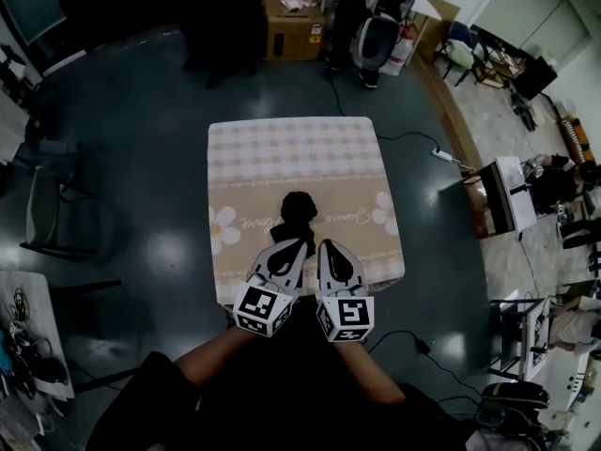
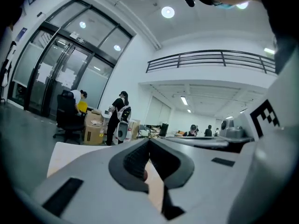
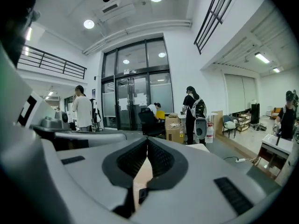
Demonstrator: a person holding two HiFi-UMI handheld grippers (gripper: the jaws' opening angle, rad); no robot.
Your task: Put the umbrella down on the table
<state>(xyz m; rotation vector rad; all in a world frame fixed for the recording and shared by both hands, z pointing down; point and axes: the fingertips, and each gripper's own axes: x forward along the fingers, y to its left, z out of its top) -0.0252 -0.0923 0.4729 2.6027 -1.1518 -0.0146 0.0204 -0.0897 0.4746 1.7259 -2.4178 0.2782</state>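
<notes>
A small black folded umbrella (image 1: pixel 297 212) lies on the table (image 1: pixel 282 148), which wears a checked cloth with flower print. Neither gripper touches it. Both grippers hover side by side over the table's near edge, just on my side of the umbrella. My left gripper (image 1: pixel 300 243) is shut with nothing between its jaws, and in the left gripper view (image 2: pixel 149 141) it points level across the room. My right gripper (image 1: pixel 325 245) is also shut and empty; in the right gripper view (image 3: pixel 147 142) its tips meet. The umbrella is hidden in both gripper views.
Cardboard boxes (image 1: pixel 293 22) and a standing person with a backpack (image 1: pixel 376 17) are beyond the table's far side. A chair (image 1: pixel 47 205) stands on the left. A power strip (image 1: pixel 443 155) and a white cart (image 1: pixel 507 194) are on the right.
</notes>
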